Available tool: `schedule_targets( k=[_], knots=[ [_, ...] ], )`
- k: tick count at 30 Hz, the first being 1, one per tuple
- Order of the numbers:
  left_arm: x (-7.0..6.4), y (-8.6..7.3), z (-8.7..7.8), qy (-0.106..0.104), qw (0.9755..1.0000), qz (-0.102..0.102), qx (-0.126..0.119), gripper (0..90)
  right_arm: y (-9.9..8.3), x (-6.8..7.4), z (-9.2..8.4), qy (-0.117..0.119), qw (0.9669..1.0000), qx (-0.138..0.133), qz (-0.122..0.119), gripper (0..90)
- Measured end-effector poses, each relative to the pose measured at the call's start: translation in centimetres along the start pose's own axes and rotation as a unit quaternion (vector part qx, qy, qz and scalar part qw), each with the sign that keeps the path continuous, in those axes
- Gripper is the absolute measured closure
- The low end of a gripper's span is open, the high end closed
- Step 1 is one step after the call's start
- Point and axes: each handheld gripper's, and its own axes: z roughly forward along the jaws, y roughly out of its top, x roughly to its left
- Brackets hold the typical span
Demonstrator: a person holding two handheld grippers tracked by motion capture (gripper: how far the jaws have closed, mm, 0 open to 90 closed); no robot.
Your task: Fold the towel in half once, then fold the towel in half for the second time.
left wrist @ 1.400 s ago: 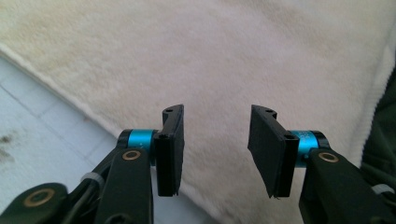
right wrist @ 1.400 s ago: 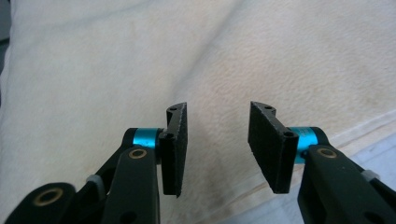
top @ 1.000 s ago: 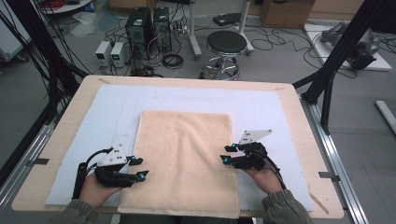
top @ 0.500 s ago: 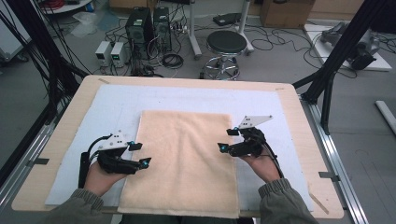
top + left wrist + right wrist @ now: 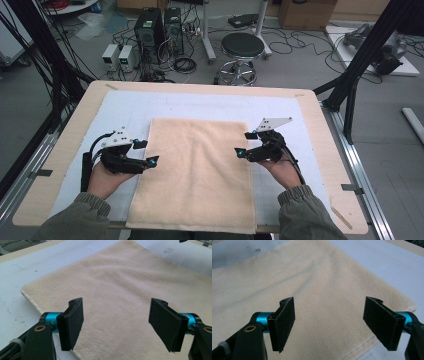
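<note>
Beige towel (image 5: 195, 175) lies flat along the bench's (image 5: 320, 130) near edge; left gripper (image 5: 145, 152) and right gripper (image 5: 246, 144) flank its long sides, fingers wide, seemingly poised to pinch both edges.

The towel (image 5: 195, 175) runs past the table's near edge, its front hem partly masked by the person's sleeves (image 5: 310, 215); both gripper views crop the towel at their frames. Whether either gripper's pads (image 5: 72, 322) touch the towel cannot be told.
</note>
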Motion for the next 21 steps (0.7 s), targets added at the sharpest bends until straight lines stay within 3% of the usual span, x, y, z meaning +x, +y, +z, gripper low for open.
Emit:
schedule_targets(
  k=[5,10,16,21],
  knots=[
    [0.6,0.0,0.1,0.003,1.0000,-0.003,0.005,28.7,-0.1,-0.2,0.3,0.003,1.0000,0.006,0.003,25.1],
    [1.3,0.9,-0.1,0.013,0.9999,-0.001,0.003,28.7,1.1,-0.3,0.1,0.000,0.9998,0.014,-0.016,25.1],
    [3.2,3.1,0.1,0.030,0.9995,0.009,0.006,29.2,2.7,-1.3,-0.3,-0.014,0.9997,0.011,-0.017,25.3],
    [5.1,3.3,1.7,0.038,0.9992,-0.002,0.012,31.4,3.1,-2.6,0.6,-0.033,0.9992,0.014,-0.017,27.0]
  ],
)
